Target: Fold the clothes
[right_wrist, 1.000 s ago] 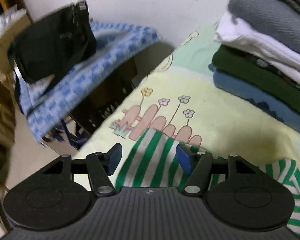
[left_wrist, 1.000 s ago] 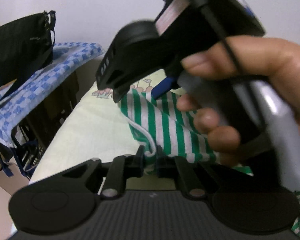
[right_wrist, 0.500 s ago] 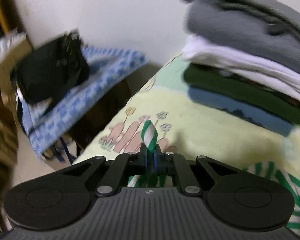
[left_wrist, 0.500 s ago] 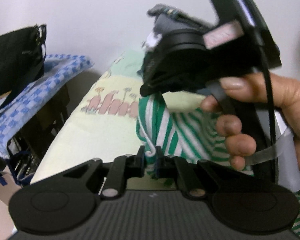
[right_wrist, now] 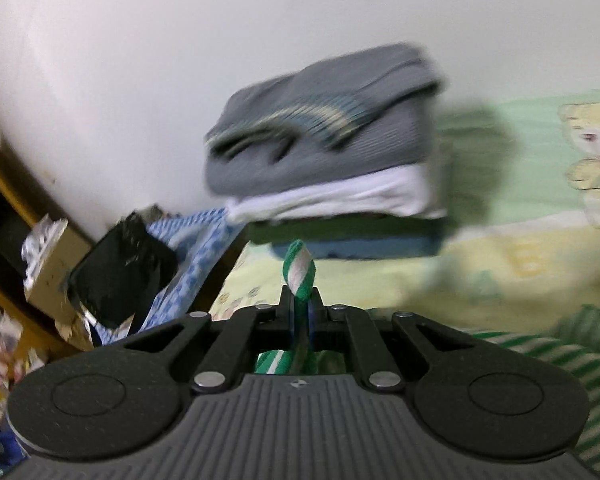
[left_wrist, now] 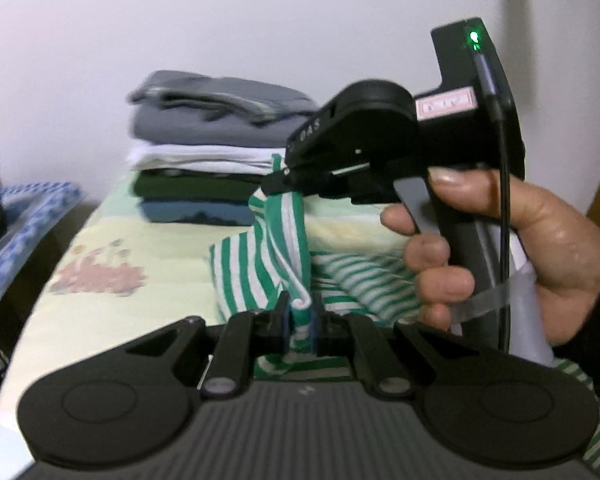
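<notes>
Left wrist view: folded stack (left_wrist: 216, 156) at 11 o'clock is done; left gripper (left_wrist: 300, 320) and right gripper (left_wrist: 276, 184) both clench the unfolded striped garment (left_wrist: 260, 264)

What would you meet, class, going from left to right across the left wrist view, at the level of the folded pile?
Blue checked cloth → folded pile → striped garment → right hand-held gripper → hand.
</notes>
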`<state>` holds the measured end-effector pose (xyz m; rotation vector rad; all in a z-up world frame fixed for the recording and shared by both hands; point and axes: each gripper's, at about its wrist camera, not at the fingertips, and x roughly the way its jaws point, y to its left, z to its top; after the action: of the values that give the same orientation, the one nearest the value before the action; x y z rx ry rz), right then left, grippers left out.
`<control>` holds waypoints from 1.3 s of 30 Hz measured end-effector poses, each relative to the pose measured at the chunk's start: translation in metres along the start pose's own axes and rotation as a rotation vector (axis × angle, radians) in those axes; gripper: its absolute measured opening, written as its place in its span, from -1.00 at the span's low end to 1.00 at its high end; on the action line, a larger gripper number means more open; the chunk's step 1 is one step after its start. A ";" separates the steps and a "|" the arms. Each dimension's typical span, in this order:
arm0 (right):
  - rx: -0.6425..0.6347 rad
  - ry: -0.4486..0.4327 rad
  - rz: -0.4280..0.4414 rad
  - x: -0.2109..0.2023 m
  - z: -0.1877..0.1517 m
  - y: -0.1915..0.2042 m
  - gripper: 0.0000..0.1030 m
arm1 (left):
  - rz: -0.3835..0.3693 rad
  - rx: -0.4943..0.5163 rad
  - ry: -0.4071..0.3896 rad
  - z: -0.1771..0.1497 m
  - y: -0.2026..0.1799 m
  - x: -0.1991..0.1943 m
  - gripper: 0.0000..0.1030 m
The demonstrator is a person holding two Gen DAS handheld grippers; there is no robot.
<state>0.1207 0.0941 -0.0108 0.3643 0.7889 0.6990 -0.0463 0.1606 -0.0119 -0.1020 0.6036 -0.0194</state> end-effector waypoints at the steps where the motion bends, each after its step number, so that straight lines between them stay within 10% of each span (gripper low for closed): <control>1: 0.015 -0.009 0.000 -0.008 0.002 -0.009 -0.87 | -0.006 0.009 0.008 0.000 -0.010 0.003 -0.96; 18: 0.144 -0.061 -0.008 -0.075 -0.016 -0.144 -0.87 | -0.010 0.203 0.149 -0.021 -0.129 0.061 -0.93; 23: 0.138 -0.046 -0.047 -0.070 -0.024 -0.165 -0.85 | 0.020 0.292 0.179 -0.035 -0.142 0.064 -0.66; 33: 0.189 -0.072 -0.044 -0.087 -0.028 -0.183 -0.15 | 0.034 0.354 0.227 -0.057 -0.129 0.033 -0.13; 39: 0.082 -0.023 -0.105 -0.071 -0.034 -0.166 -0.36 | 0.078 0.434 0.177 -0.051 -0.144 0.049 0.28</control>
<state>0.1320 -0.0729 -0.0863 0.4016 0.8102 0.5640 -0.0332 0.0106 -0.0672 0.3476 0.7676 -0.0843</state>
